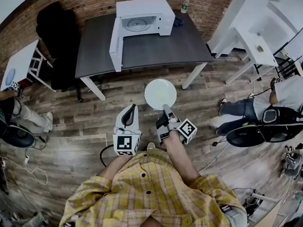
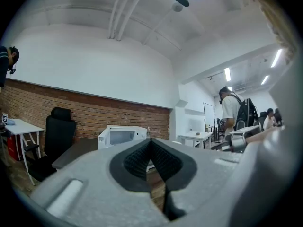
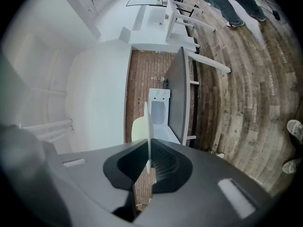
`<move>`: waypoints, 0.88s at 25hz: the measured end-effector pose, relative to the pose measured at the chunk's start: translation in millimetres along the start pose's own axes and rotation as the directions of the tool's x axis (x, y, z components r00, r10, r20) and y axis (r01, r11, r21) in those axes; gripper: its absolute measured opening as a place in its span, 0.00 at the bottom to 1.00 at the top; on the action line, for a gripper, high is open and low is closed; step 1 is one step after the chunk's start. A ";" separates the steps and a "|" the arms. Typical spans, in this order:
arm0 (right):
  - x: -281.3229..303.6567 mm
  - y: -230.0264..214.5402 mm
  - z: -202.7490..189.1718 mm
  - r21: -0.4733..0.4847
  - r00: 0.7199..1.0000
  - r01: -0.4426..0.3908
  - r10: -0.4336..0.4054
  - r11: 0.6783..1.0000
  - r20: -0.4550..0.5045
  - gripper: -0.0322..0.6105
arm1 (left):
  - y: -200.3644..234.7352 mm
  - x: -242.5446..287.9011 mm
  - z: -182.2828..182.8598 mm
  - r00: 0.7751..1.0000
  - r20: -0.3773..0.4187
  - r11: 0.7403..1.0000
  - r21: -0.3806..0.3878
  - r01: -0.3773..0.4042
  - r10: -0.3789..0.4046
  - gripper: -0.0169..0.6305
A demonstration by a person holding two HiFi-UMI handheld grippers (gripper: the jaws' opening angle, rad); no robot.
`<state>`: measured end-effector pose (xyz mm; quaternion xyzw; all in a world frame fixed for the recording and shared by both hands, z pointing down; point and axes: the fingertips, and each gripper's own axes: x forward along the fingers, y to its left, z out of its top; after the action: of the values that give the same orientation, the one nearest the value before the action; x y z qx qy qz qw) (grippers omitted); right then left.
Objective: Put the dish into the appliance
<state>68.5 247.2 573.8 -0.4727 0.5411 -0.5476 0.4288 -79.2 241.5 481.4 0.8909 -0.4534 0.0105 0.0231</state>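
Dish (image 1: 160, 93) rim in right claw (image 1: 166, 109)

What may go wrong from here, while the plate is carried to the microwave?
1. The right gripper holds the plate only at its rim. Most of the plate juts beyond the jaws, so it may tilt or slip out.
2. The microwave has its door open toward the person; the plate may knock against it on the way in.
3. The left gripper is shut and empty, so nothing supports the plate's far side.
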 end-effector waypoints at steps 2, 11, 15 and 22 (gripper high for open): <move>4.1 0.2 5.3 -0.001 1.000 -0.015 0.015 1.000 -0.016 0.08 | -2.2 4.1 -1.5 1.000 0.004 1.000 0.008 -0.017 0.017 0.02; 16.9 2.0 24.2 -0.020 0.996 -0.042 0.040 0.999 -0.082 0.08 | -14.4 16.1 -12.8 0.997 -0.002 0.996 0.016 -0.082 0.082 0.02; 23.7 -5.2 23.1 -0.016 0.994 -0.031 0.029 0.999 -0.103 0.08 | -11.9 18.4 -14.7 0.995 -0.007 0.994 0.023 -0.103 0.103 0.02; 56.8 -8.2 21.4 -0.010 0.992 -0.026 0.024 1.000 -0.124 0.08 | -0.2 43.5 -29.4 0.995 -0.028 0.995 0.033 -0.094 0.095 0.02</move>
<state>79.3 187.8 584.3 -0.4335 0.5755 -0.5673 0.3988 -53.3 208.0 512.5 0.8684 -0.4945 0.0318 0.0149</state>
